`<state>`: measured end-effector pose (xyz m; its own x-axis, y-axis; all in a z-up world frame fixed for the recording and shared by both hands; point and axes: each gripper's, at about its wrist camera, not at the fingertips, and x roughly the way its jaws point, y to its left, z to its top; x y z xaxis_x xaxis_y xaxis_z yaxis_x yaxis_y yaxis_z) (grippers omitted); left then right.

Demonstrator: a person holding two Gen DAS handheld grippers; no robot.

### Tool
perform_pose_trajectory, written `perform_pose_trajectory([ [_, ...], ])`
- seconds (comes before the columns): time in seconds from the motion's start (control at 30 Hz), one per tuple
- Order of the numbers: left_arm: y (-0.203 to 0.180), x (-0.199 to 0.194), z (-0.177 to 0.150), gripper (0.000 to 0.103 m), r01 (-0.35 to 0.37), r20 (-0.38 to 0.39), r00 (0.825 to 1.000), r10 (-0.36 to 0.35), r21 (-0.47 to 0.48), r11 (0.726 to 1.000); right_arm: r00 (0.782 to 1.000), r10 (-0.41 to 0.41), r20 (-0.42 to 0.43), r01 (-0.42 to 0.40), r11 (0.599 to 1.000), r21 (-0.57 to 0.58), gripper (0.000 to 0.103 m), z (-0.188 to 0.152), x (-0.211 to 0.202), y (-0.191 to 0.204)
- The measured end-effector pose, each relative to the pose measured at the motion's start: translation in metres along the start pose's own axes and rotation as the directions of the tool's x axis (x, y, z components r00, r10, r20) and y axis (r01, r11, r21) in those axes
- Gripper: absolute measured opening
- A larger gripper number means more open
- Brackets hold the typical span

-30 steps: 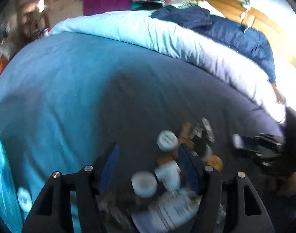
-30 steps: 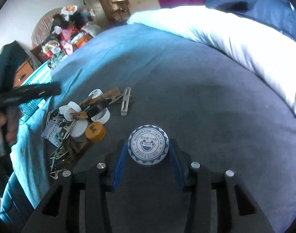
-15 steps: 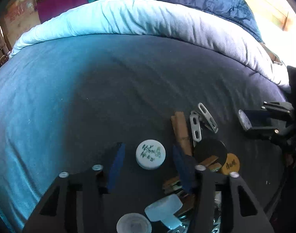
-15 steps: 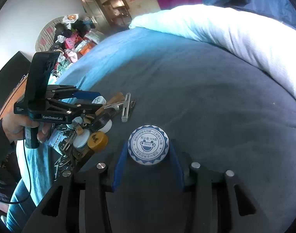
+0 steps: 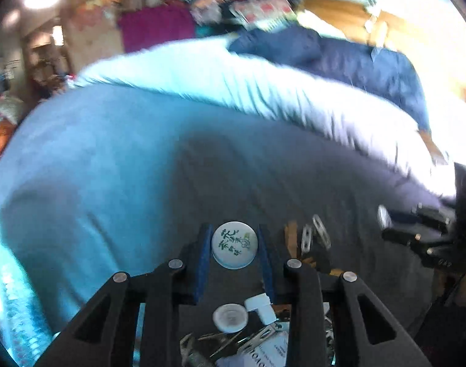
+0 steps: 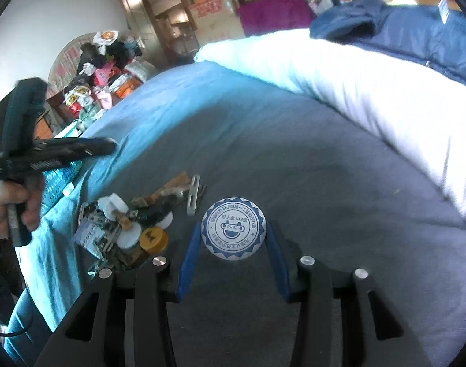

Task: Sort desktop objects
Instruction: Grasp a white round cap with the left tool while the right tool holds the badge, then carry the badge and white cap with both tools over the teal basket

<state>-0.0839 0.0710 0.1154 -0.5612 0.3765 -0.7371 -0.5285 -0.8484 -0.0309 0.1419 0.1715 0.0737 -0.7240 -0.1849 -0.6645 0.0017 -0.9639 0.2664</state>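
The left gripper has just been closing, and its two blue pads now clamp a white round cap printed with green characters. The cap sits face-up between the pads, lifted clear of the dark blue bedspread. The left-wrist view is blurred.

The right gripper grips a round badge (white face, blue serrated ring, smiling figure at centre). Both blue pads press on the badge's edges, and the badge is raised above the bedspread.

Below and behind the left gripper lies the remaining pile. It rests on the bedspread near the bed's edge. Visible items:
- an orange-yellow cap at the near side of the pile;
- a plain white cap, seen between the left gripper's arms;
- a white plug adapter just beside the plain white cap;
- wooden clothes pegs and metal clips at the far side;
- a printed card or packet at the left side (text unreadable).

In the right-wrist view a person's hand holds the left gripper's handle, above and left of the pile. A white duvet lies folded along the far side of the bed, with a navy jacket on top of it.
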Motion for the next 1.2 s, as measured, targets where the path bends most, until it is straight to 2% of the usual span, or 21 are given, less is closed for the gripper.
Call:
perform_pose_trajectory([
  [0.1,0.015,-0.042,0.006,0.030,-0.044,0.065,0.997,0.047,-0.042,0.998,0.999,-0.009,0.031,0.009,1.000,-0.016,0.042,0.017,-0.013,0.008],
  [0.37,0.055,-0.121,0.000,0.030,-0.132,0.143,0.978,0.150,-0.129,0.983,0.996,0.000,0.093,0.009,0.996,-0.086,0.042,0.072,-0.032,0.047],
  [0.67,0.118,-0.205,-0.017,0.030,-0.215,0.205,0.943,0.264,-0.233,0.948,0.985,0.089,0.149,-0.055,0.975,-0.215,0.042,0.142,-0.033,0.134],
  [0.8,0.143,-0.230,-0.021,0.030,-0.250,0.219,0.924,0.312,-0.272,0.929,0.978,0.133,0.161,-0.089,0.963,-0.256,0.042,0.167,-0.029,0.178],
  [1.0,0.181,-0.263,-0.036,0.030,-0.294,0.207,0.903,0.375,-0.337,0.894,0.971,0.187,0.146,-0.134,0.939,-0.317,0.042,0.188,-0.022,0.237],
  [1.2,0.217,-0.271,-0.054,0.030,-0.340,0.110,0.903,0.416,-0.409,0.847,0.963,0.254,0.093,-0.204,0.906,-0.370,0.042,0.200,-0.011,0.296],
])
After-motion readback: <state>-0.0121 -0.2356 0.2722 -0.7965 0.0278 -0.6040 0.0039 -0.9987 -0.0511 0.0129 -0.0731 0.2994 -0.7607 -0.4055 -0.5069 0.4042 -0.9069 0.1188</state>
